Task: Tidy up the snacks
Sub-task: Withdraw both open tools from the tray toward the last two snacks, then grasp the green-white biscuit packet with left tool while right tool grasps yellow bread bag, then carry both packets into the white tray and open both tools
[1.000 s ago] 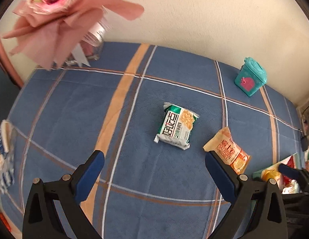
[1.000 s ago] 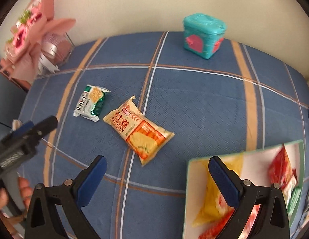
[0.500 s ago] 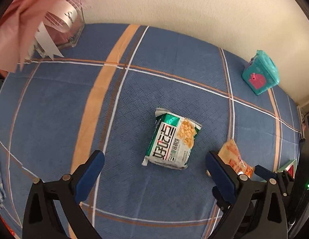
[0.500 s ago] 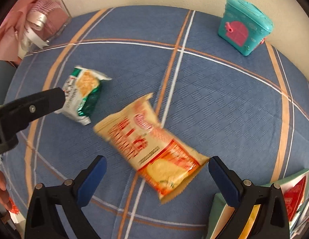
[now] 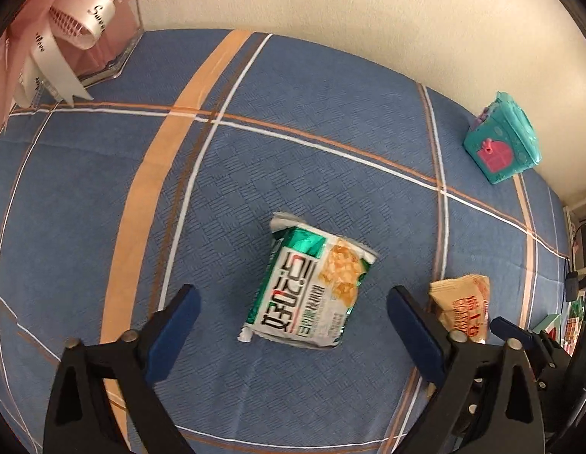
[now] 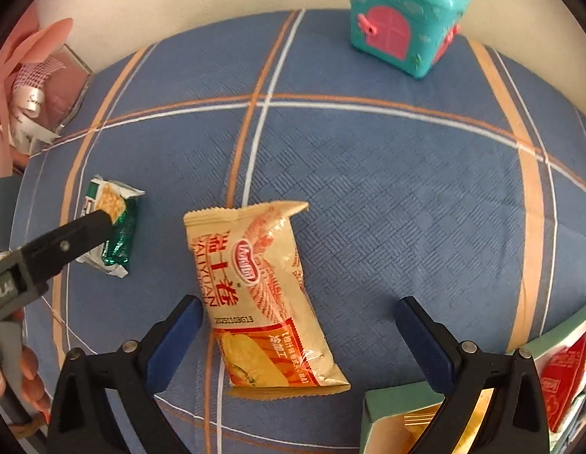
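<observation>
The left hand-held gripper [image 5: 291,323] hovers over the green snack packet [image 5: 312,287], its spread jaws closing, pads not touching (packet between them). The right hand-held gripper [image 6: 298,336], jaws spread, straddles the orange snack packet [image 6: 262,295] mid-counter [image 6: 387,196], untouched.

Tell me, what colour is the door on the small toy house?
Pink, set in the teal toy house; the right wrist view shows it best.

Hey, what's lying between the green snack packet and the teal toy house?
Only bare blue plaid cloth, seen in the left wrist view, between green packet and teal house.
</observation>
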A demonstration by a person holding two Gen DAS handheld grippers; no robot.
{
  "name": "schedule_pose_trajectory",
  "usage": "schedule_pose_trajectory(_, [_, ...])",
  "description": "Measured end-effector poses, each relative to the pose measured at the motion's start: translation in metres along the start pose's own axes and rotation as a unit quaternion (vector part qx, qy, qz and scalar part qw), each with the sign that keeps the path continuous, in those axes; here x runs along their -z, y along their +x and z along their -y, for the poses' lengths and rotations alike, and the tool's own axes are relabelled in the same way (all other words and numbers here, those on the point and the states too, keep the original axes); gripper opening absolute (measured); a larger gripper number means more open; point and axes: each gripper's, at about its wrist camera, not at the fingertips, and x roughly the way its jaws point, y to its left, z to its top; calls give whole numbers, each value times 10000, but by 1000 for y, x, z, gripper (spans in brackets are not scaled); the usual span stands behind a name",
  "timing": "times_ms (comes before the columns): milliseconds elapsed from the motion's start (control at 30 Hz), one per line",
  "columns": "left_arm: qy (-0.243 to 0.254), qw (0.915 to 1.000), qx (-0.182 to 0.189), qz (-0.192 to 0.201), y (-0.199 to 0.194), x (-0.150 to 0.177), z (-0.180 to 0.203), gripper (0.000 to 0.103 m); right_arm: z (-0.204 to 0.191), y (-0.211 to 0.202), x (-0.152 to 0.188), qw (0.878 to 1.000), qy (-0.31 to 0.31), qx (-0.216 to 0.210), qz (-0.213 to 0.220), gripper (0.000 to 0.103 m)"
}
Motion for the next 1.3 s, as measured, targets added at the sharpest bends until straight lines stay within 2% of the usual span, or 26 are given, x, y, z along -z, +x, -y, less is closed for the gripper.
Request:
schedule_pose_trajectory(33, [57,10000,-6,-19,0,0,3,82,-2,-2,1,10000,-25,-18,13,103])
schedule_pose_trajectory(100, [154,9999,-20,-55,1,-1,7,72,-4,-4,0,9999,-95,-67,43,96])
schedule_pose_trajectory(167, [195,9998,-7,-55,2,-2,10,67,-11,-7,-2,9998,-144,-104,65,85])
schedule_pose_trajectory(233, [239,9997,-32,-48,2,-3,15,60,-21,-11,1,9996,-238,-127,82,80])
schedule_pose_trajectory(333, [314,9994,-81,-83,2,-3,20,54,-32,-13,1,9991,-399,-69,138,67])
schedule_pose_trajectory(400, [320,9994,-82,-65,5,-4,23,53,-38,-14,3,9989,-439,-67,141,55])
schedule_pose_trajectory(500, [345,9993,-136,-34,8,-4,26,49,-42,-10,4,9986,-506,-30,133,48])
schedule_pose_trajectory(633, [291,9995,-140,-3,9,-5,26,48,-43,-3,3,9987,-492,-37,161,46])
schedule_pose_trajectory(767, [196,9998,-67,39,1,5,21,45,-41,-7,5,9987,-467,-119,178,39])
schedule_pose_trajectory(1000, [-111,9995,58,305,-34,23,13,45,-38,-45,18,9974,-530,-250,409,39])
schedule_pose_trajectory(1300, [-561,9938,449,851,-98,74,24,45,-37,-99,54,9955,-496,-322,735,39])
